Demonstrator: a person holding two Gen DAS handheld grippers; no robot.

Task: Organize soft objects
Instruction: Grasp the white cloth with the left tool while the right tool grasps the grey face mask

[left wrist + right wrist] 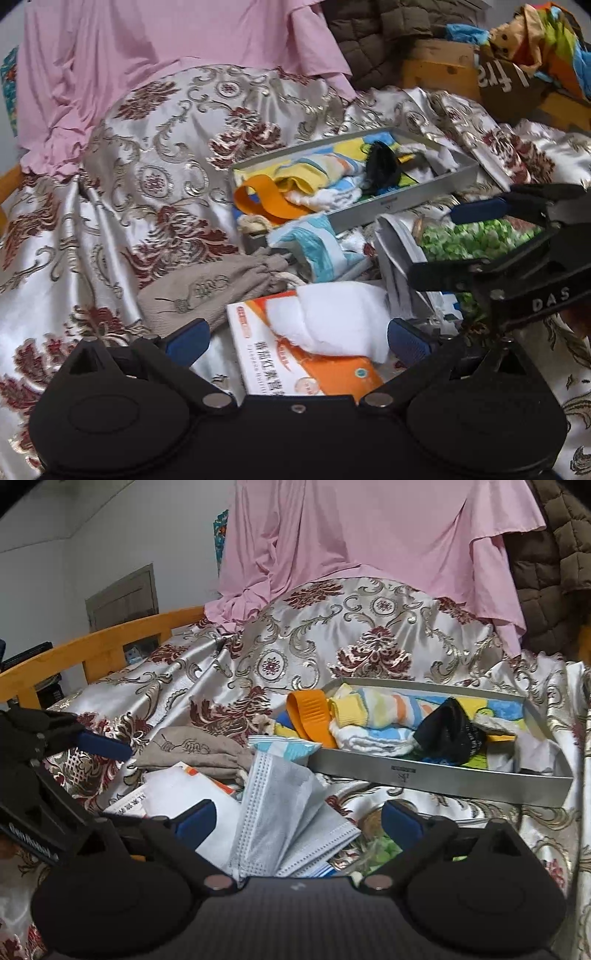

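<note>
A: Looking down the left claw (297,338), I see its blue pads spread wide with nothing pinched; a white wad of soft cloth (332,321) lies between them on an orange and white printed box (314,373).

B: And the right claw (297,821)?

A: Spread wide as well, pinching nothing. A stack of grey face masks (284,812) fans out between its pads (the pads do not press on it).

B: Where are the sorted things?

A: In the grey tray (443,779) on the patterned bedspread (122,192), just beyond both claws. It holds striped socks (380,705), a white towel (369,742), a crumpled black piece (448,731) and an orange strap (310,716) that hangs over the tray's end.

B: What is loose outside the tray?

A: A beige drawstring pouch (214,284) lies beside the box, and a blue and white packet (314,243) sits against the tray's corner. Something green and crinkly (476,236) shows under the right claw in the left view; I cannot tell what it is.

B: Behind all that?

A: A pink cloth (369,554) is draped over the mound at the back, with a brown quilted jacket (554,554) beside it and an orange wooden rail (103,646) along the bed's edge.
</note>
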